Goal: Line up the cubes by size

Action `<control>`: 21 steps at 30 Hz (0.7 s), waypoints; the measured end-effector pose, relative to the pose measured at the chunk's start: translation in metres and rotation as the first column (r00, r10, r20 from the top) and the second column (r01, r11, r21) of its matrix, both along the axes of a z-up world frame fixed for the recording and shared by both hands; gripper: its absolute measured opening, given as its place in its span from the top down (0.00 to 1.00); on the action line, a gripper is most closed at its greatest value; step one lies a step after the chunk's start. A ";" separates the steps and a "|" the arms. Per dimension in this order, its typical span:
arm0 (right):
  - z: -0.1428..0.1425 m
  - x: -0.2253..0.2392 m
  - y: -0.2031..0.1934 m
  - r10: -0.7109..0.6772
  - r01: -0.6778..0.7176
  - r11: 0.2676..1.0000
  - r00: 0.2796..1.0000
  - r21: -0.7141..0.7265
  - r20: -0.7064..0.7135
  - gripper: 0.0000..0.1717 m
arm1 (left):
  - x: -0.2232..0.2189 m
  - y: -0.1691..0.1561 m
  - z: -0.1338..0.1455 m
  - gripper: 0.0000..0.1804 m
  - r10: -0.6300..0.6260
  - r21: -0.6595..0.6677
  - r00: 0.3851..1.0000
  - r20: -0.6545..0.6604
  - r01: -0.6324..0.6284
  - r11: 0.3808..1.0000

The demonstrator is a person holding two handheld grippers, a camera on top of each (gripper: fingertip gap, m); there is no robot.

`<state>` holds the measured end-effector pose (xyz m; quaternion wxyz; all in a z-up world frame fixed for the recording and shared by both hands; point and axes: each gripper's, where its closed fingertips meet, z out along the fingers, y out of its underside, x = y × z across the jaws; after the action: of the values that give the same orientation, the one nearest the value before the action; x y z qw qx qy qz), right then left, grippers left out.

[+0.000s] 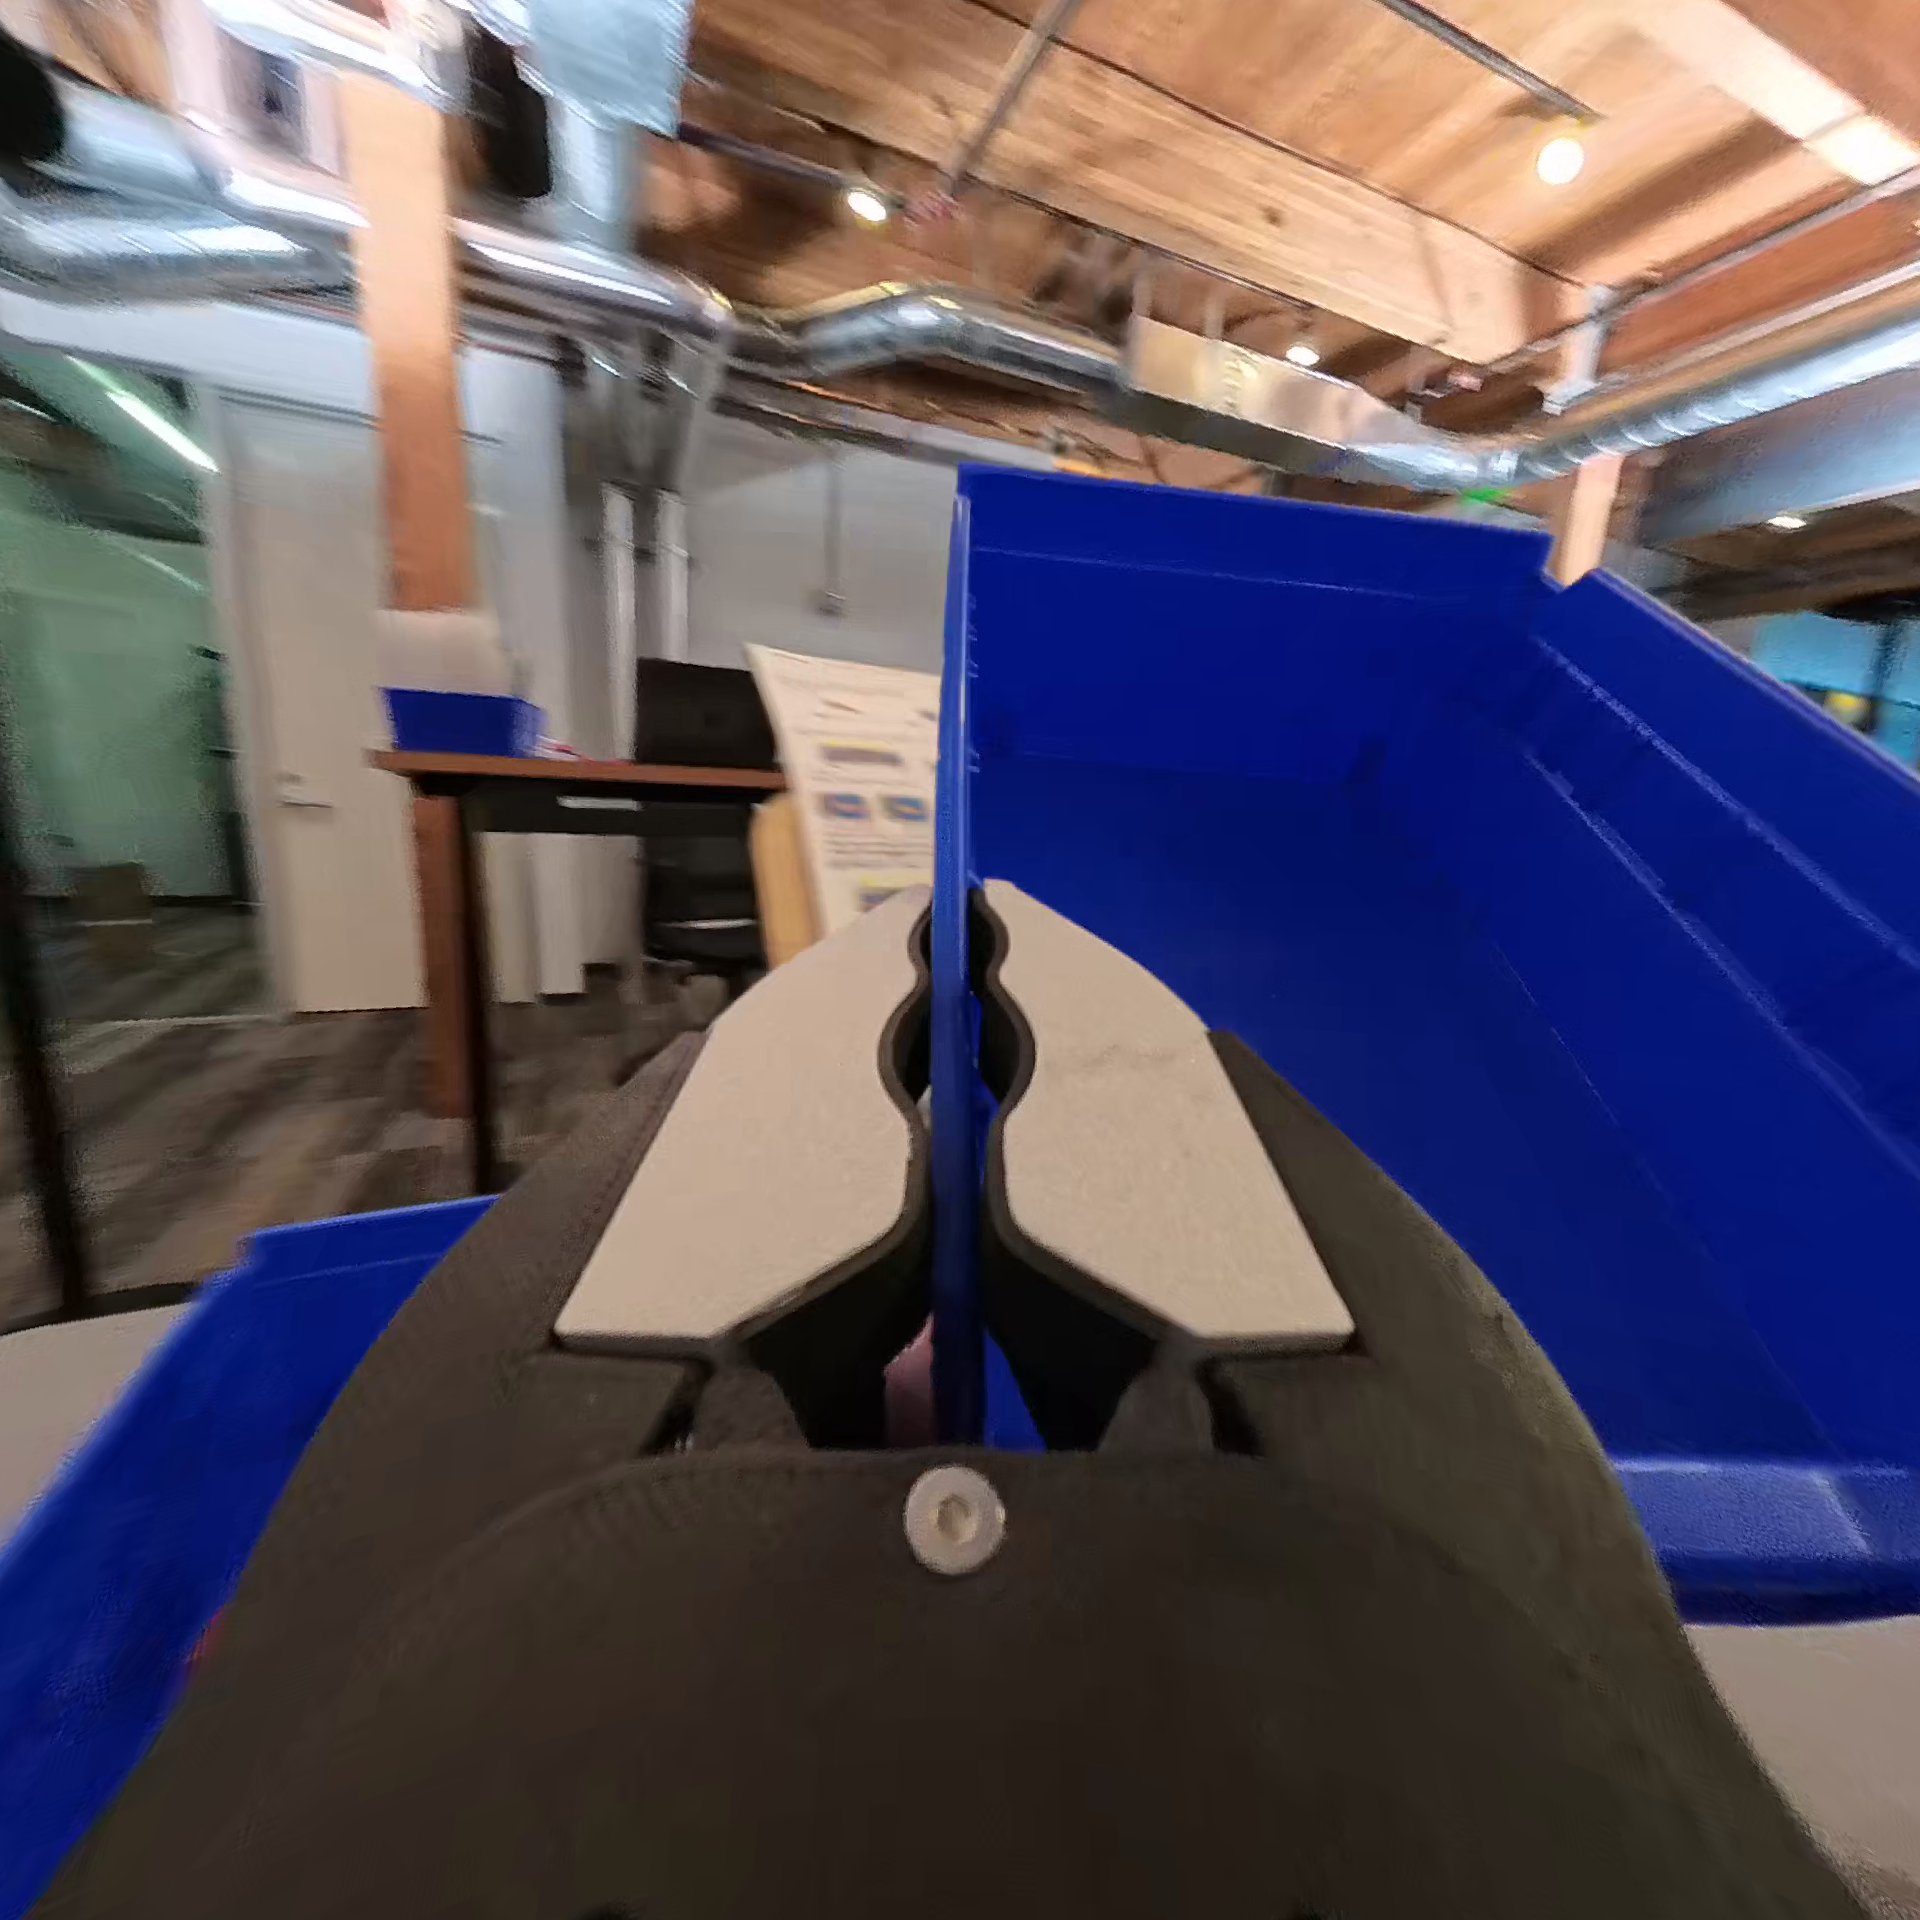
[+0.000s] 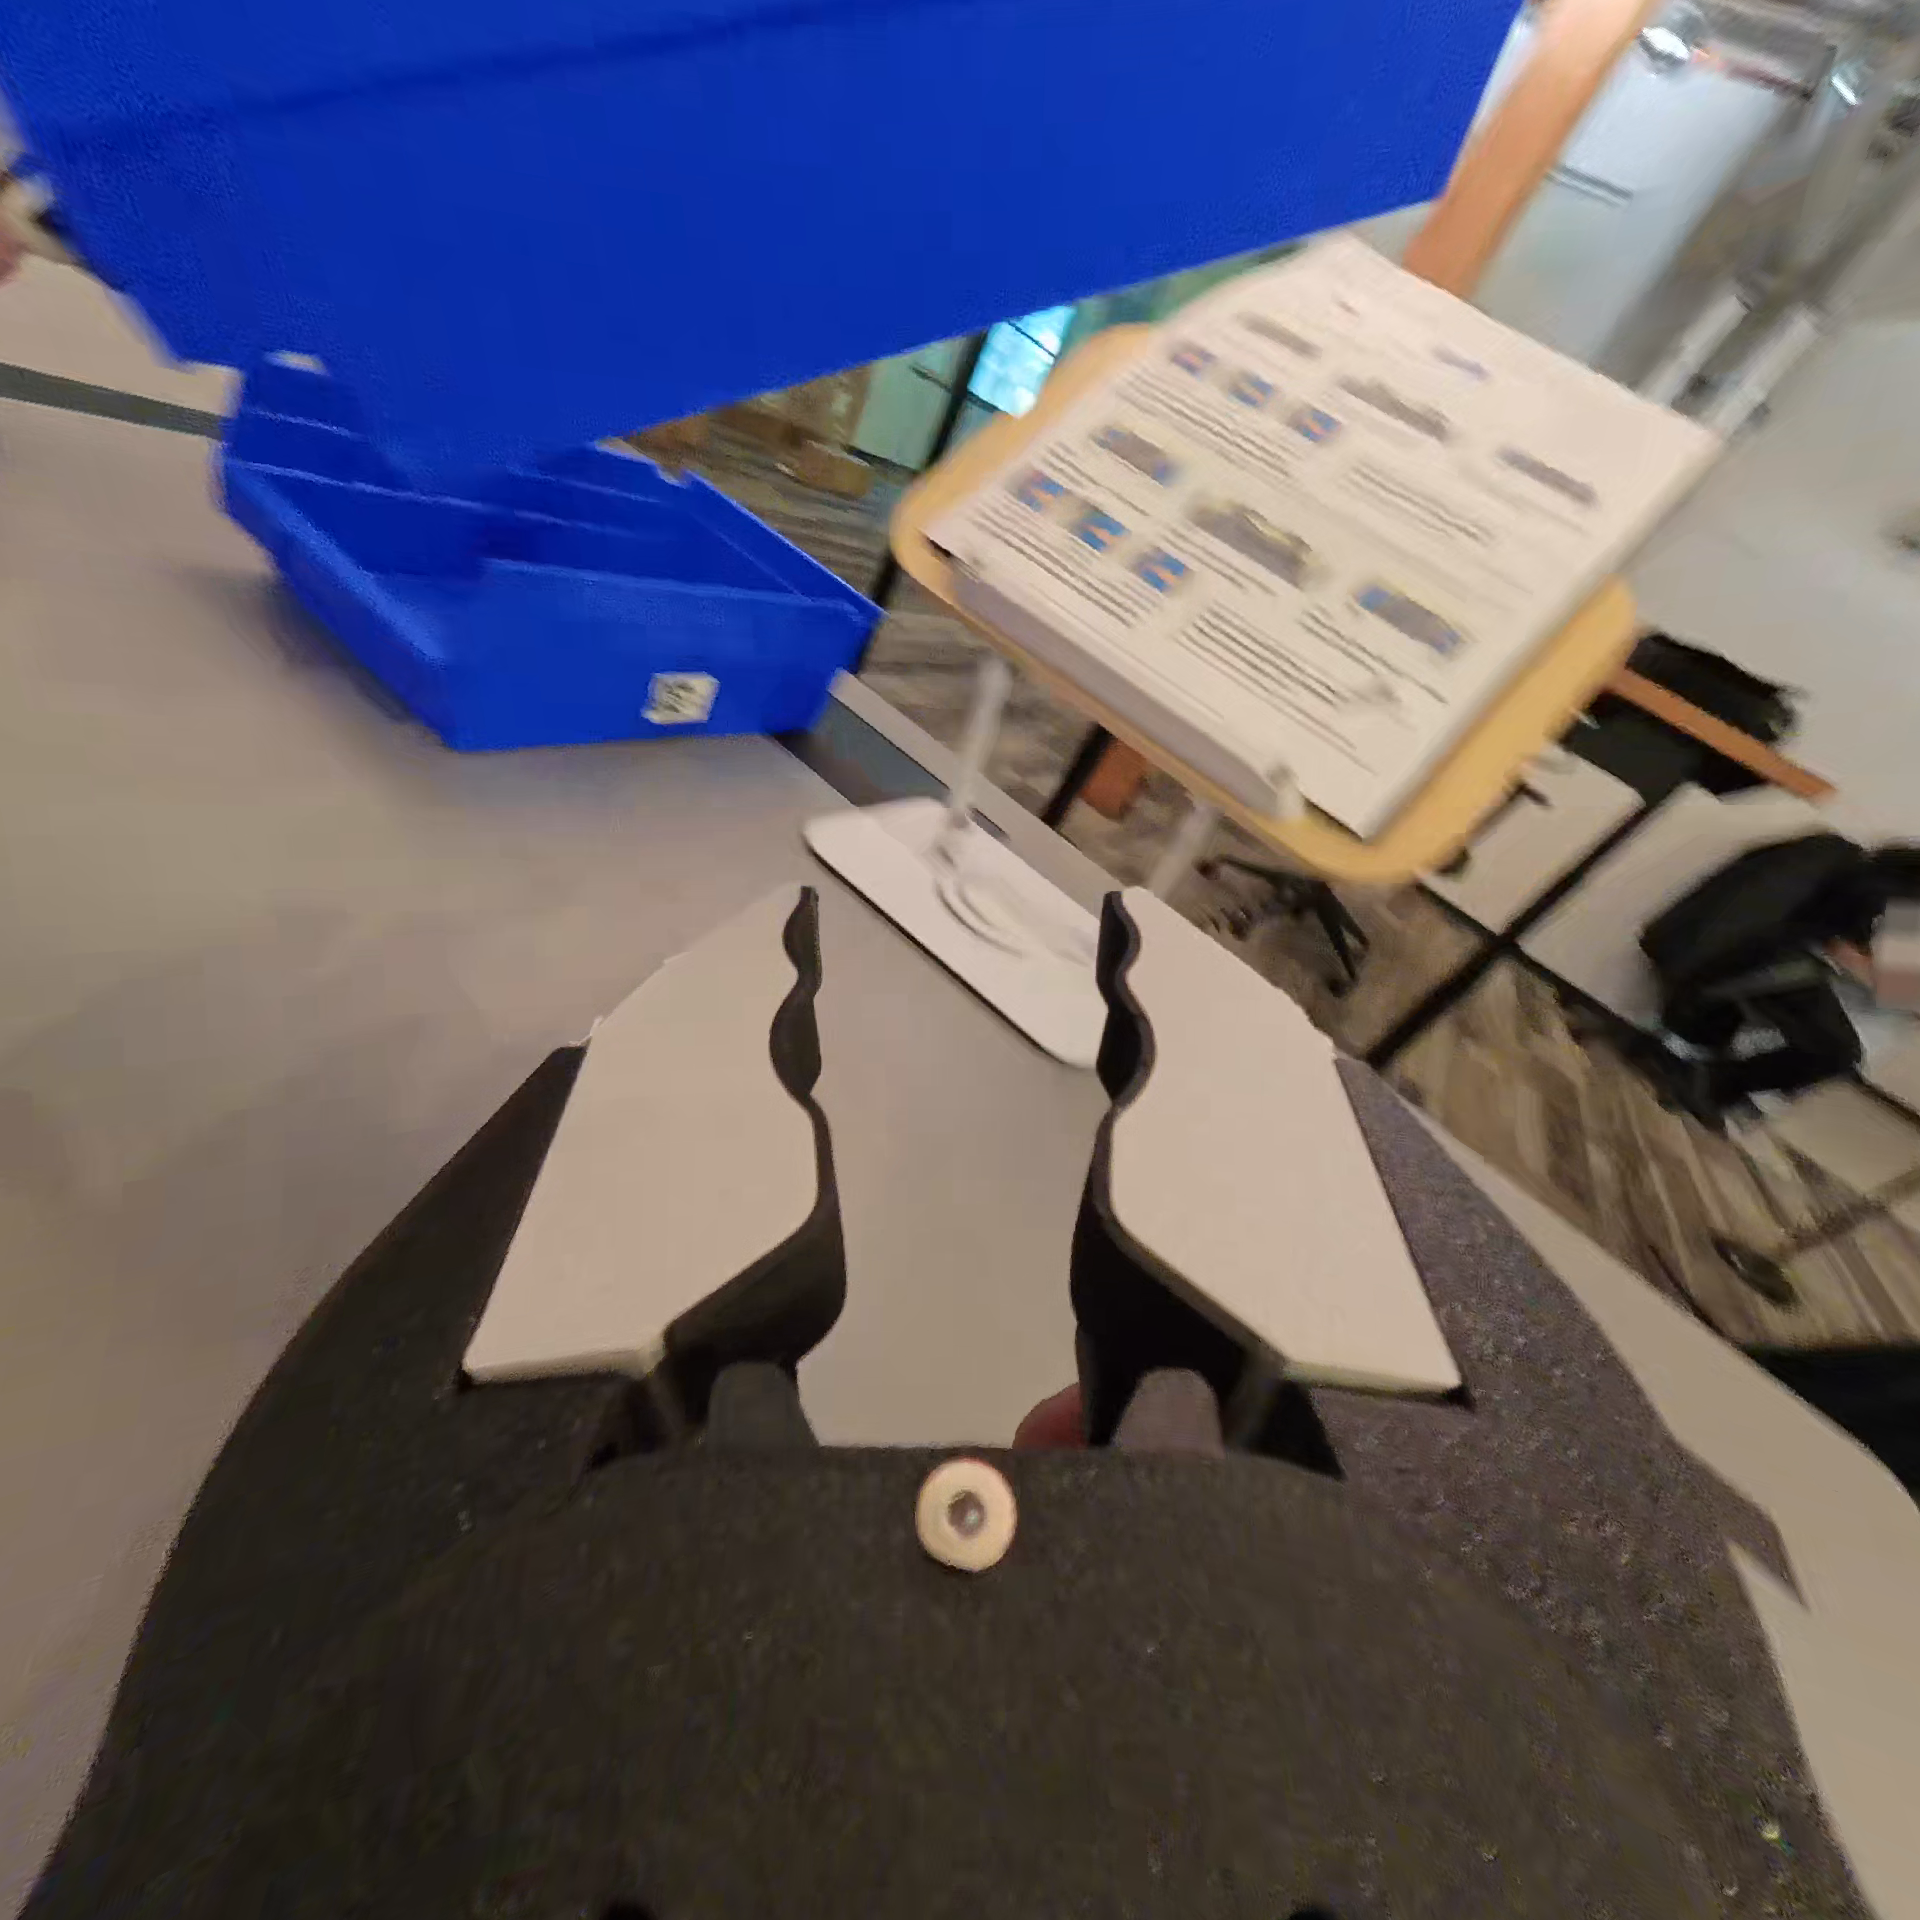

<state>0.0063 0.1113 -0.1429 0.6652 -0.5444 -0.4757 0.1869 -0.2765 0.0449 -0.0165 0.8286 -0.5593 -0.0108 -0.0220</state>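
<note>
No cubes show in either view. My left gripper (image 1: 954, 904) is shut on the thin side wall of a blue plastic bin (image 1: 1351, 883) and holds it tilted up in the air; the inside of the bin that shows is bare. The same lifted bin fills the top of the right wrist view (image 2: 727, 156). My right gripper (image 2: 961, 914) is open and empty, low over the grey table (image 2: 260, 987), with nothing between its fingers.
A second blue bin (image 2: 540, 623) sits on the table near its far edge and also shows in the left wrist view (image 1: 125, 1507). A stand holding printed sheets (image 2: 1299, 540) has its white base (image 2: 894, 842) at the table edge, just ahead of my right gripper. Across from one pair of fingers to the other is roughly 30 cm.
</note>
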 end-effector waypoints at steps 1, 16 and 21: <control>-0.004 0.023 0.013 -0.062 0.062 0.998 0.998 -0.017 0.000 0.70 | 0.022 0.014 -0.005 0.98 -0.052 -0.022 0.999 0.000 0.052 0.998; -0.030 0.200 0.051 -0.427 0.375 0.891 0.884 -0.257 -0.189 0.67 | 0.221 0.159 -0.144 0.99 -0.403 -0.383 0.915 -0.005 0.370 0.846; -0.037 0.200 0.047 -0.427 0.360 0.887 0.878 -0.291 -0.216 0.65 | 0.245 0.184 -0.180 0.99 -0.410 -0.438 0.911 0.041 0.385 0.812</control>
<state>0.2067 0.1578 -0.1799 0.6772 -0.6759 -0.2311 0.1768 -0.0312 0.2292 -0.1969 0.6588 -0.7207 0.1243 -0.1762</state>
